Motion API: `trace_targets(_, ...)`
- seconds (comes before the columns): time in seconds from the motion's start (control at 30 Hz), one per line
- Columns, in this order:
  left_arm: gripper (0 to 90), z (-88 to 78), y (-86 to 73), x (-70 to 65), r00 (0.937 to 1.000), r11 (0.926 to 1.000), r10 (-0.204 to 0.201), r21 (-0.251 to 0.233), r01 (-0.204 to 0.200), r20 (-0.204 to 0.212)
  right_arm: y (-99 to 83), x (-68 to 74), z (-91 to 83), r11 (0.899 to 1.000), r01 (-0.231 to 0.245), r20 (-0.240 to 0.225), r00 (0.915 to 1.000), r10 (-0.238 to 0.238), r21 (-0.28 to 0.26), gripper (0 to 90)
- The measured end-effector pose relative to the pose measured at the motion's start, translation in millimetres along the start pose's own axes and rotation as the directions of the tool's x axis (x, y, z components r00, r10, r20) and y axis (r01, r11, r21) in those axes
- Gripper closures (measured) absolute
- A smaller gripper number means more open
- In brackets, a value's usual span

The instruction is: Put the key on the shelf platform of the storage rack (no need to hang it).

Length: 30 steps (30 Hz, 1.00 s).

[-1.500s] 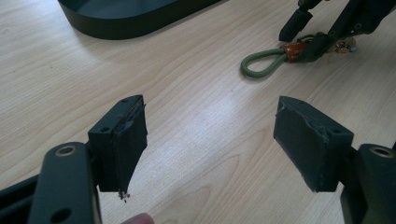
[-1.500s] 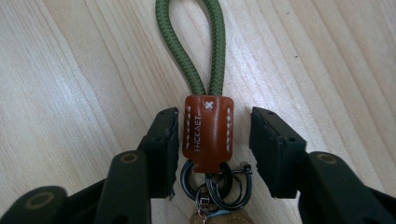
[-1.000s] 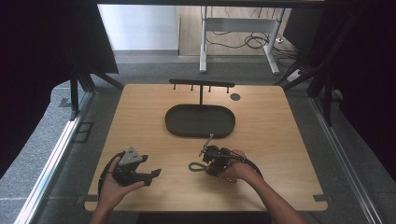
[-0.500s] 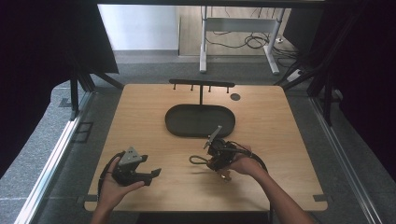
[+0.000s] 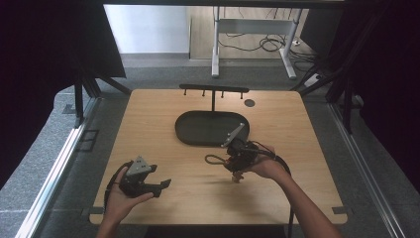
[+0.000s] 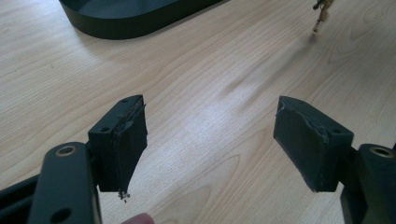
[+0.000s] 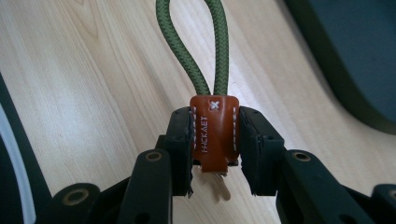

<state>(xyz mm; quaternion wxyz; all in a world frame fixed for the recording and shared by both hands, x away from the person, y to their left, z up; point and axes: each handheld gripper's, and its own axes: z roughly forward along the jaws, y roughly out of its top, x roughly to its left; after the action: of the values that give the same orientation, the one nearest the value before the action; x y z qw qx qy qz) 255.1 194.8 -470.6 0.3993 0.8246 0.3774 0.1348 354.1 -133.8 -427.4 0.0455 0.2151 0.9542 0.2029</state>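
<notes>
A key strap with a green braided cord loop [image 7: 192, 42] and a brown leather tab [image 7: 214, 133] is clamped between the jaws of my right gripper [image 7: 215, 140]. In the high view that right gripper [image 5: 236, 157] is lifted just off the table, right of centre, with the cord loop [image 5: 214, 159] sticking out to its left. A small key end [image 6: 320, 18] dangles below it. My left gripper [image 5: 161, 186] rests near the front left of the table, jaws wide apart and nothing between its pads [image 6: 122, 140].
A black oval tray [image 5: 210, 128] lies at the table's middle, just behind the right gripper. Behind it stands a black hook rack [image 5: 214, 90] on a post. A small dark round cap [image 5: 249, 103] sits at the back right.
The right gripper has moved back and to the right with the strap, rising off the table toward the tray's near edge. The left gripper has stayed put.
</notes>
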Motion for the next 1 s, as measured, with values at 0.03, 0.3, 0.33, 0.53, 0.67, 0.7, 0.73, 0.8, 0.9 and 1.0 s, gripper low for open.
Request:
trace_targets(0.03,26.1,-0.1,0.0,0.1,1.0000,1.0000,0.000,-0.001,0.000,0.000,0.8,-0.9,-2.2,1.000,-0.004,0.004,1.0000,0.004,-0.002,66.8)
trace_targets(0.3,26.1,-0.9,-0.2,1.2,1.0000,1.0000,0.000,0.000,0.000,0.000,9.1,-8.3,-11.9,1.000,-0.010,0.024,0.9997,0.010,-0.005,66.8)
trace_targets(0.33,26.1,-1.0,-0.1,1.1,1.0000,1.0000,0.001,0.000,-0.001,0.001,10.8,-9.0,-12.9,1.000,-0.010,0.026,0.9996,0.010,-0.003,66.8)
trace_targets(0.53,26.1,-1.8,-0.4,2.2,1.0000,1.0000,-0.003,-0.001,0.003,-0.001,18.2,-16.2,-17.7,1.000,-0.005,0.038,0.9993,0.005,-0.003,66.8)
trace_targets(0.67,26.1,-1.9,-0.1,1.8,1.0000,1.0000,0.000,-0.001,0.000,-0.001,20.5,-18.8,-18.9,1.000,-0.007,0.042,0.9991,0.007,-0.002,66.8)
trace_targets(0.7,26.1,-1.9,-0.1,1.7,1.0000,1.0000,0.000,-0.001,0.000,0.000,21.4,-19.4,-19.2,1.000,-0.005,0.040,0.9992,0.005,-0.005,66.8)
trace_targets(0.73,26.1,-1.9,-0.1,1.7,1.0000,1.0000,0.000,-0.001,0.000,0.000,22.2,-19.8,-19.7,1.000,-0.003,0.038,0.9993,0.003,-0.006,66.8)
trace_targets(0.8,26.1,-1.9,-0.2,1.9,1.0000,1.0000,0.000,-0.001,0.000,-0.001,23.7,-20.3,-20.3,1.000,0.003,0.038,0.9993,-0.003,-0.004,66.8)
trace_targets(0.9,26.1,-1.6,-0.3,2.4,1.0000,1.0000,-0.001,-0.001,0.001,-0.001,26.9,-22.2,-22.0,1.000,0.001,0.037,0.9993,-0.001,-0.003,66.8)
trace_targets(1.0,26.1,-1.8,-0.1,1.8,1.0000,1.0000,0.001,0.000,-0.001,-0.001,28.2,-24.1,-23.0,1.000,0.003,0.039,0.9993,-0.003,0.000,66.8)
